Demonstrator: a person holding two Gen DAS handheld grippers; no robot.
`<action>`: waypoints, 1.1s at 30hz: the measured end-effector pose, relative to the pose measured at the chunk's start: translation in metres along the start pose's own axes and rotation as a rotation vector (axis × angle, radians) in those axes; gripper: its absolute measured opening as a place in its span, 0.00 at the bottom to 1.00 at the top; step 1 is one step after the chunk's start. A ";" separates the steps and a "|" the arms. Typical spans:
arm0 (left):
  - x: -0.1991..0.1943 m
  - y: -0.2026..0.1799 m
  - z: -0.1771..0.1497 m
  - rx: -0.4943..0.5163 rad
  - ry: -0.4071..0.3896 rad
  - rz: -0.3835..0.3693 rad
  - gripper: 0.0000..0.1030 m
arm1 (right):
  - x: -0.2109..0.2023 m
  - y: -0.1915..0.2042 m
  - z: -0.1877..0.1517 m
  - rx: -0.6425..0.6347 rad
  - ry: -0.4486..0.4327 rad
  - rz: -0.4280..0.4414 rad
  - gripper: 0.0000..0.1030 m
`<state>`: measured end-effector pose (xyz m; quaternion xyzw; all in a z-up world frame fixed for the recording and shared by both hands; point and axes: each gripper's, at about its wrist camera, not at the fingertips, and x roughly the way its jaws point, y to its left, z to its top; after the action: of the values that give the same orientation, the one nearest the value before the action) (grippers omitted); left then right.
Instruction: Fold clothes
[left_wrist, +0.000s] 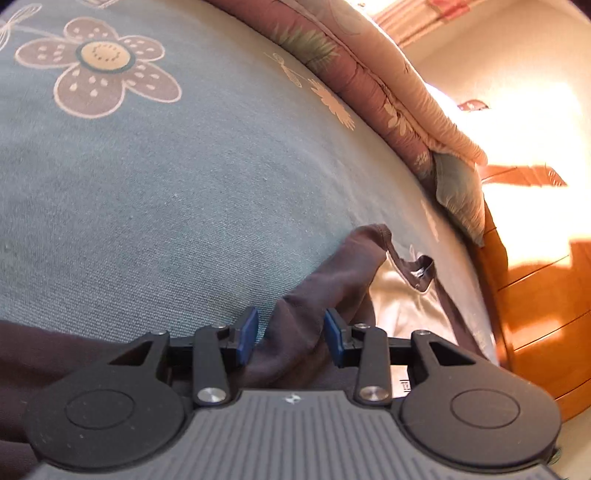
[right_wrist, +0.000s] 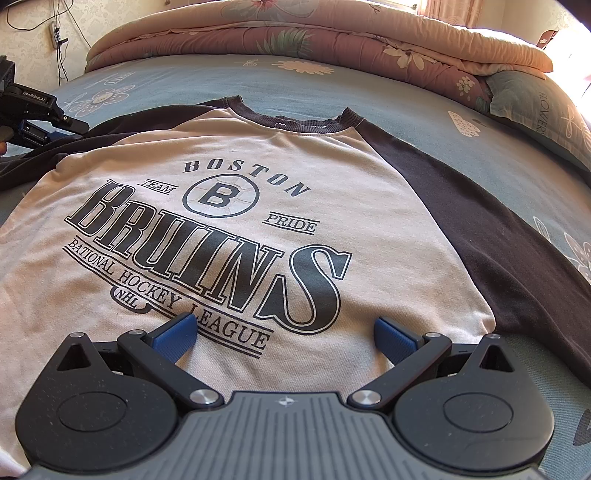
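A cream sweatshirt (right_wrist: 236, 236) with dark sleeves and a black BRUINS print lies front-up on the bed. Its right sleeve (right_wrist: 480, 236) is spread out flat. My right gripper (right_wrist: 284, 334) hovers open over the lower chest print with nothing between its fingers. My left gripper (left_wrist: 291, 336) is at the other sleeve (left_wrist: 332, 280). A bunched ridge of that dark cloth runs between its blue pads (left_wrist: 246, 334), which are partly closed around it. The left gripper (right_wrist: 40, 122) also shows at the far left edge of the right wrist view, by the shoulder.
The blue-green flowered bedsheet (left_wrist: 166, 206) covers the bed. A rolled pink quilt (right_wrist: 295, 40) and a pillow (right_wrist: 543, 107) lie along the head. A wooden bed frame (left_wrist: 532, 314) borders the bed. Cables and a power strip (right_wrist: 55, 33) hang on the wall.
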<state>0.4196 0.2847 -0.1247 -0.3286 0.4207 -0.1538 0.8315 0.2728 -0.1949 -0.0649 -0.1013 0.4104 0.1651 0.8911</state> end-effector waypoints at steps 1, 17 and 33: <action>-0.001 0.005 -0.001 -0.014 -0.001 -0.016 0.33 | 0.000 0.000 0.000 0.000 0.000 0.000 1.00; 0.005 0.027 -0.009 -0.134 0.021 -0.006 0.09 | 0.000 0.000 -0.002 0.000 -0.005 -0.003 1.00; 0.003 -0.047 0.042 0.240 -0.123 0.371 0.04 | 0.000 0.000 -0.001 -0.001 -0.004 0.000 1.00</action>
<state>0.4561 0.2660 -0.0770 -0.1530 0.4012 -0.0269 0.9027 0.2724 -0.1956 -0.0656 -0.1014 0.4085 0.1653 0.8919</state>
